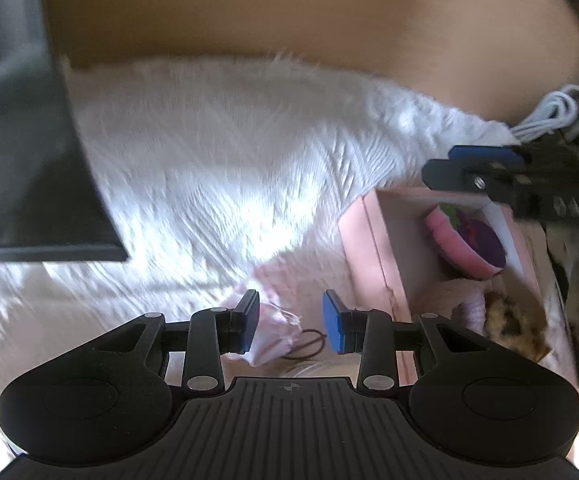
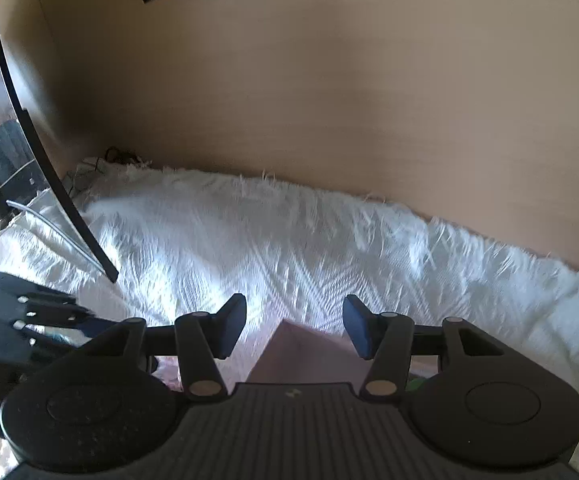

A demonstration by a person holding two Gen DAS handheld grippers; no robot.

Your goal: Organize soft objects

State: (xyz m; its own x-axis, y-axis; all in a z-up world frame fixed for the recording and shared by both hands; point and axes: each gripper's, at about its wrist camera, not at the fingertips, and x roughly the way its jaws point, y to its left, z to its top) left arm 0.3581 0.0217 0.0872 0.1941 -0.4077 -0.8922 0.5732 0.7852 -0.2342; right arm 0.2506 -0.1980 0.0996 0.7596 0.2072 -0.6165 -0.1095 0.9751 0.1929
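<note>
My left gripper hangs over the white furry cover, jaws parted; a pale pink cloth lies between them, apparently ungripped. Just right sits the pink box holding soft things. My right gripper, jaws released, hovers above the box's corner.

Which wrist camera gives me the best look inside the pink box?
The left wrist view: the pink rectangular box shows its open interior with a pink-rimmed purple round cushion and a leopard-print soft item. The right wrist view shows only one pink corner behind the gripper body.
</note>
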